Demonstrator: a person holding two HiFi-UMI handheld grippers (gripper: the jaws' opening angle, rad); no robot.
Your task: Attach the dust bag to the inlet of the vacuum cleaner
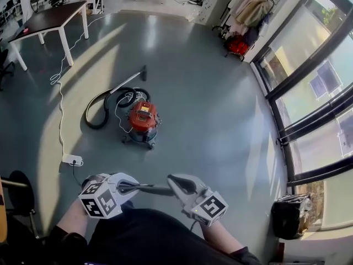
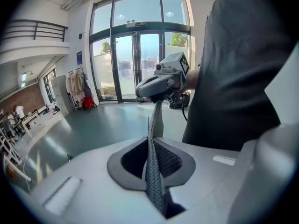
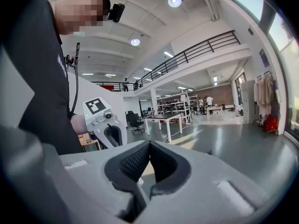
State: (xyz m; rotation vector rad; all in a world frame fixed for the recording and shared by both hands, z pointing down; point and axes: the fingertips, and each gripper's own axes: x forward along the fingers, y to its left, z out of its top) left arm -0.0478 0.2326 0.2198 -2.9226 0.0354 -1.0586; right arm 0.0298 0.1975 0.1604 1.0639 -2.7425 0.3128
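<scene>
Head view: a round red-orange vacuum cleaner (image 1: 144, 117) with a coiled black hose (image 1: 99, 112) stands on the grey floor (image 1: 209, 104), well ahead of the person. The left gripper (image 1: 126, 187) and right gripper (image 1: 172, 182) hold a thin grey mesh-fabric dust bag (image 1: 151, 189) stretched edge-on between them, near the body. Left gripper view: the fingers are clenched on the dust bag, whose far end the right gripper pinches. Right gripper view: the fingers are pressed fully together, and the bag's thin edge is not discernible there.
</scene>
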